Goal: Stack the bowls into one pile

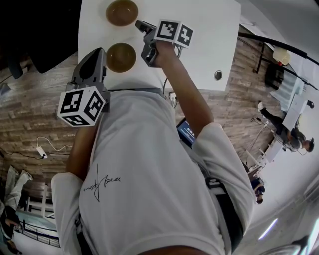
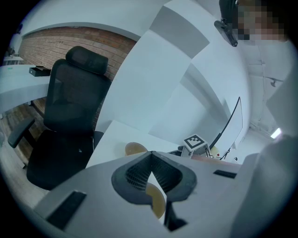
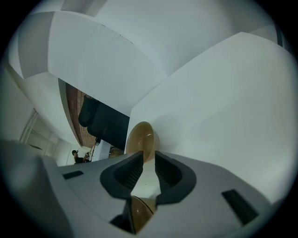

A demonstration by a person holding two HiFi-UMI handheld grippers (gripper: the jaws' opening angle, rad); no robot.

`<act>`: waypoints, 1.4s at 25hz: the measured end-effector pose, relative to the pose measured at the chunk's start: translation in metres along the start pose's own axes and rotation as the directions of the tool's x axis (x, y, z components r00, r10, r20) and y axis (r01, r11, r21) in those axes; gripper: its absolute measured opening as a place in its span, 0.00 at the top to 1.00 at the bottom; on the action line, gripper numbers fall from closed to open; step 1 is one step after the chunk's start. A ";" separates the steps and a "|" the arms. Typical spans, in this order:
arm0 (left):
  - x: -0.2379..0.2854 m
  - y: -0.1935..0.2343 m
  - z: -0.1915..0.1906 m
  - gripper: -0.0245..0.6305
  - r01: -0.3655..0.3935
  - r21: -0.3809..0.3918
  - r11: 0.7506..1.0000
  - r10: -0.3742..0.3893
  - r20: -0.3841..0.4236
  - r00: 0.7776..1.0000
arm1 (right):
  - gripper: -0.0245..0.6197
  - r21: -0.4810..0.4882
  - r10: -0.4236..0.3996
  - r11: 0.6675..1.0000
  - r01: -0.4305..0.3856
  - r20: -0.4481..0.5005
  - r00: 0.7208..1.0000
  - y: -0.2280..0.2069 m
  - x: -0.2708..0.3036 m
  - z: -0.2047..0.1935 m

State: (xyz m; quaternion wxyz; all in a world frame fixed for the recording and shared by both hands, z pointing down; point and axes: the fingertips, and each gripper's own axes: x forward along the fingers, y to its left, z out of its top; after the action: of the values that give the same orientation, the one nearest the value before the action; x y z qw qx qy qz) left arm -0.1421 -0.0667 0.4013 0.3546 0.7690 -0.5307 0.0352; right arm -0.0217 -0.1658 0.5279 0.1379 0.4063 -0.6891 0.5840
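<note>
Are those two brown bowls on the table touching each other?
Apart. The head view shows bare white table between the far bowl and the near bowl.

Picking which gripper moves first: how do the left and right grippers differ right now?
The left gripper has its jaws closed tip to tip; the right gripper has its jaws slightly apart. The left gripper sits at the table's near edge beside the nearer bowl; the right gripper is further in, aimed at the farther bowl. Both hold nothing.
</note>
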 end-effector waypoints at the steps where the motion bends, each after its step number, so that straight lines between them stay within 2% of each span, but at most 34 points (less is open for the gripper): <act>1: 0.000 0.000 0.000 0.96 -0.002 -0.001 1.000 0.002 0.000 1.000 | 0.83 -0.002 0.000 1.000 0.000 -0.010 1.000 0.000 0.002 -0.001; 5: 0.000 0.002 -0.002 0.96 -0.010 -0.006 1.000 0.010 -0.003 1.000 | 0.82 -0.016 -0.010 1.000 0.009 -0.049 0.999 -0.003 0.009 -0.002; 23: 0.004 0.011 -0.002 0.96 -0.030 -0.035 0.999 0.030 -0.014 0.999 | 0.82 0.171 0.037 0.985 -0.026 -0.066 0.997 -0.007 0.031 0.002; 28: 0.006 0.012 -0.002 0.96 -0.029 -0.044 0.999 0.028 -0.013 1.000 | 0.89 0.194 0.047 0.980 -0.035 -0.058 0.997 -0.006 0.032 0.002; 35: 0.009 0.015 0.001 0.96 -0.027 -0.055 0.998 0.027 -0.008 1.000 | 0.92 0.242 0.066 0.969 -0.048 -0.067 0.996 -0.006 0.034 0.000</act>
State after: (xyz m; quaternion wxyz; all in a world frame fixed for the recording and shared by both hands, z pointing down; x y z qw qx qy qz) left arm -0.1516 -0.0767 0.4124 0.3770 0.7517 -0.5405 0.0282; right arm -0.0394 -0.1789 0.5545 0.0967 0.3780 -0.6192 0.6815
